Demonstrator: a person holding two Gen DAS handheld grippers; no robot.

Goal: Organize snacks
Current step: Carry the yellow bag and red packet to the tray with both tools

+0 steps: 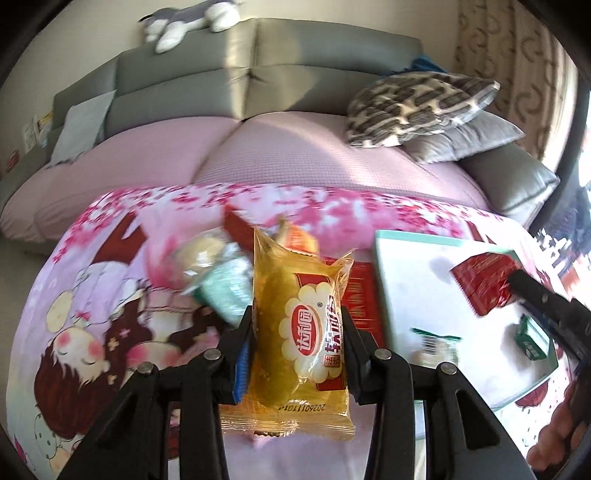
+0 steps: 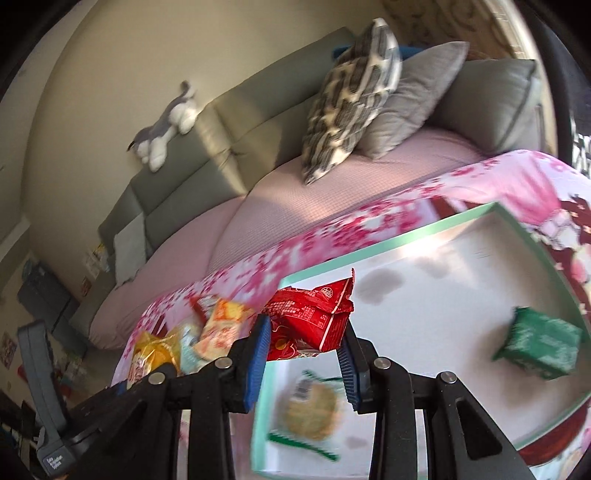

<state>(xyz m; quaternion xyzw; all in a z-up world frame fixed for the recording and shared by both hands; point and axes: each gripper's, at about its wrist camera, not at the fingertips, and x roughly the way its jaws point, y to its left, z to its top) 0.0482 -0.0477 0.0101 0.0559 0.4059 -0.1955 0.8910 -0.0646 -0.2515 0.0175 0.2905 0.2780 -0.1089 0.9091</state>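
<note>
My left gripper (image 1: 297, 321) is shut on a yellow snack pack (image 1: 301, 332) with a red and white label, held above the pink tablecloth. My right gripper (image 2: 304, 334) is shut on a red snack packet (image 2: 314, 314) over the near edge of a mint-rimmed white tray (image 2: 424, 236). In the left wrist view the red packet (image 1: 484, 278) and the right gripper (image 1: 511, 284) hang over the tray (image 1: 417, 236). In the tray lie a green packet (image 2: 539, 345) and a clear-wrapped round biscuit (image 2: 314, 410). Several loose snacks (image 1: 218, 273) are piled left of the tray.
A red flat box (image 1: 360, 299) lies between the pile and the tray. Behind the table stands a grey sofa (image 1: 236, 85) with a pink cover, patterned and grey cushions (image 1: 417, 107), and a plush toy (image 1: 184, 22) on its back. A person's hand (image 1: 557, 439) shows at the lower right.
</note>
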